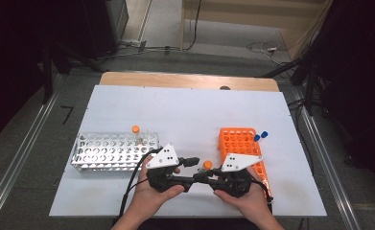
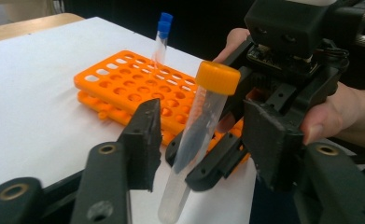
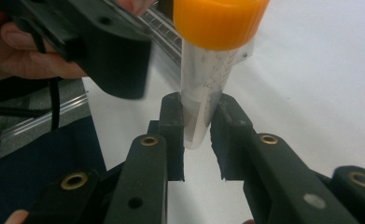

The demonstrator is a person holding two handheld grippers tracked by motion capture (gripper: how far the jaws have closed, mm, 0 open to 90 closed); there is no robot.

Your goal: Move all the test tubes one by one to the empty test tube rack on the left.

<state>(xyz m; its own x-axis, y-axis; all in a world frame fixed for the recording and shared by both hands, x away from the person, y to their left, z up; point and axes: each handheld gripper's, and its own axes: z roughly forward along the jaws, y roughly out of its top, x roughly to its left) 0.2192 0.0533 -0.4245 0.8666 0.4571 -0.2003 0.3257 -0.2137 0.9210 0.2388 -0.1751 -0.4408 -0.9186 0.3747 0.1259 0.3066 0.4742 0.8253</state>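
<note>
A clear tube with an orange cap stands roughly upright between the two grippers near the table's front edge. My right gripper is shut on the tube's lower part, one pad on each side. My left gripper faces it from the other side. Its jaws stand on either side of the tube with a gap on each side, so the pads do not press on it. From above, the left gripper and right gripper point at each other.
An orange rack lies on the white mat at the right, with two blue-capped tubes standing in it. A silver metal rack at the left holds an orange-capped tube.
</note>
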